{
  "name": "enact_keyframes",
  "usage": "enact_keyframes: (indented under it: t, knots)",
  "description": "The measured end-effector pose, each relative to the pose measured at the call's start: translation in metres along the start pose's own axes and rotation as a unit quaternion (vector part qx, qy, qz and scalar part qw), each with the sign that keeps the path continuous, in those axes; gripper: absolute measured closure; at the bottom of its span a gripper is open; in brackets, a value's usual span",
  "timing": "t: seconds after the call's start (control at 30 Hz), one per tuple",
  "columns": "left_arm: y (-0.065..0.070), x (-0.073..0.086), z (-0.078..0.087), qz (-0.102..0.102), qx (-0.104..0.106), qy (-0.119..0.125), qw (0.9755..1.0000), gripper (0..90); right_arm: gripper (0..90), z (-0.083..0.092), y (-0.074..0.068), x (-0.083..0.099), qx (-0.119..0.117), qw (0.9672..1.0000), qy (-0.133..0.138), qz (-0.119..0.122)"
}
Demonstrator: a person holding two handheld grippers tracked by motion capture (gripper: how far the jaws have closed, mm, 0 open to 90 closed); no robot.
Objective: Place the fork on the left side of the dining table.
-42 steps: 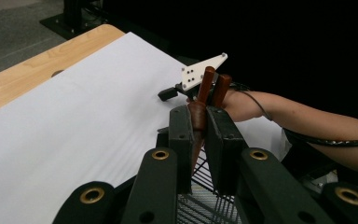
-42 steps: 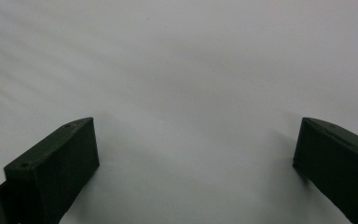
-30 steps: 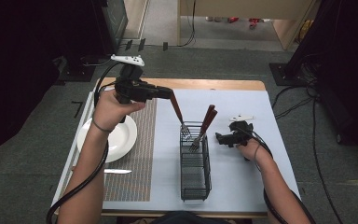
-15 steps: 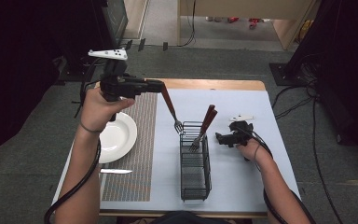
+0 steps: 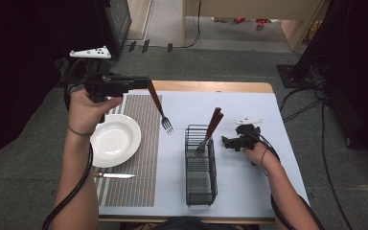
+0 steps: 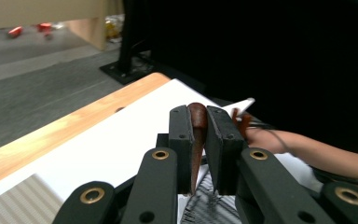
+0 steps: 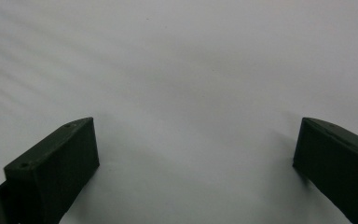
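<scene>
A: The fork (image 5: 159, 108) hangs tines-down in the left claw (image 5: 143, 82), above the striped mat (image 5: 136, 143), between the white plate (image 5: 112, 140) and the wire caddy (image 5: 201, 165).

B: Yep, and the left gripper view has the brown handle (image 6: 196, 135) pinched tight between both jaws.

A: The right claw (image 5: 227, 142) rests on the table (image 5: 249, 182) beside the caddy; its own view shows the jaws spread wide over bare white tabletop (image 7: 191, 84).

B: Two more brown-handled utensils (image 5: 210, 132) lean in the caddy, and a knife (image 5: 115, 176) lies below the plate.
</scene>
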State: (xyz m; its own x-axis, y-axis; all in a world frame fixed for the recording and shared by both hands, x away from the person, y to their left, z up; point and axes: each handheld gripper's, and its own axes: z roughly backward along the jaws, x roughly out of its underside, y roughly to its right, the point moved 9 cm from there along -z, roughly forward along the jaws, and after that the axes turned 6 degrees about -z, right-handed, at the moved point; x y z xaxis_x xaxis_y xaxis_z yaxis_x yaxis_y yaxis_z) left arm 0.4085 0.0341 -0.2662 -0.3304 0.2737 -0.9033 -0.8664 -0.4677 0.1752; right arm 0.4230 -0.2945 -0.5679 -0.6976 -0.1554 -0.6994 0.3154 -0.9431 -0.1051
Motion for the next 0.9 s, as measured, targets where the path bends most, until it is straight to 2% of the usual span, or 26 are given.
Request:
enact_keyframes:
  t: [0.17,0.33,0.53,0.67,0.8,0.9]
  knots:
    - [-0.02,0.008,0.001,0.014,-0.028,-0.006,0.9995,82.4,0.0,0.0,0.0,0.0,0.0,1.0,0.0,-0.001]
    - [-0.034,0.016,-0.001,0.032,-0.037,-0.012,0.9987,82.4,0.0,0.0,0.0,0.0,0.0,1.0,0.001,0.0]
    - [-0.051,0.027,-0.009,0.041,-0.049,-0.027,0.9976,82.4,0.0,0.0,0.0,0.0,0.0,1.0,0.001,0.0]
    - [-0.067,0.034,-0.012,0.055,-0.059,-0.032,0.9962,82.4,0.0,0.0,0.0,0.0,-0.001,1.0,0.001,0.0]
    - [-0.084,0.041,-0.015,0.056,-0.088,-0.049,0.9933,82.4,0.0,0.0,0.0,0.0,-0.001,1.0,0.001,-0.001]
    - [-0.096,0.044,-0.016,0.064,-0.094,-0.045,0.9925,82.4,0.0,0.0,0.0,0.0,-0.001,1.0,0.001,-0.001]
